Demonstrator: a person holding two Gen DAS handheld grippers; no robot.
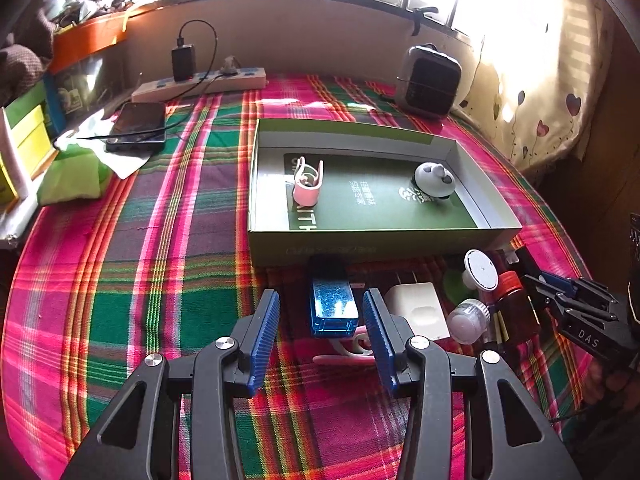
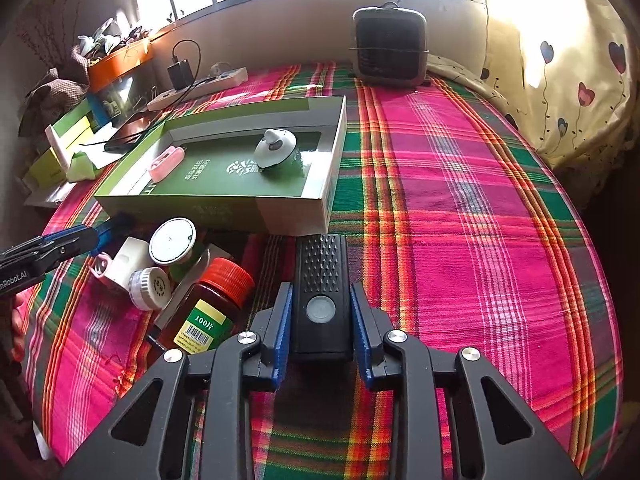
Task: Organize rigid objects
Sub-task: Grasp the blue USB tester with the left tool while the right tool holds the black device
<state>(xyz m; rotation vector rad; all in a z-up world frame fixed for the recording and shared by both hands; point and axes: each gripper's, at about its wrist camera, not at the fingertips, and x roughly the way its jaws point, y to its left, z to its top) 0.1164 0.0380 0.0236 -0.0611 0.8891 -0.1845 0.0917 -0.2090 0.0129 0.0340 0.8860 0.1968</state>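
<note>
while tilted downward, right hand-held gripper [image 2: 320,320] clamping black device [image 2: 322,284]

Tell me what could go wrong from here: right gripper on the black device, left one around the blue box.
1. The right gripper clamps only the near end of the black device; it may tip forward when lifted.
2. The left gripper is open around the blue box, and a pink clip lies under its right finger; closing could snag it.
3. The amber bottle and white jars crowd close by and could get knocked.
</note>
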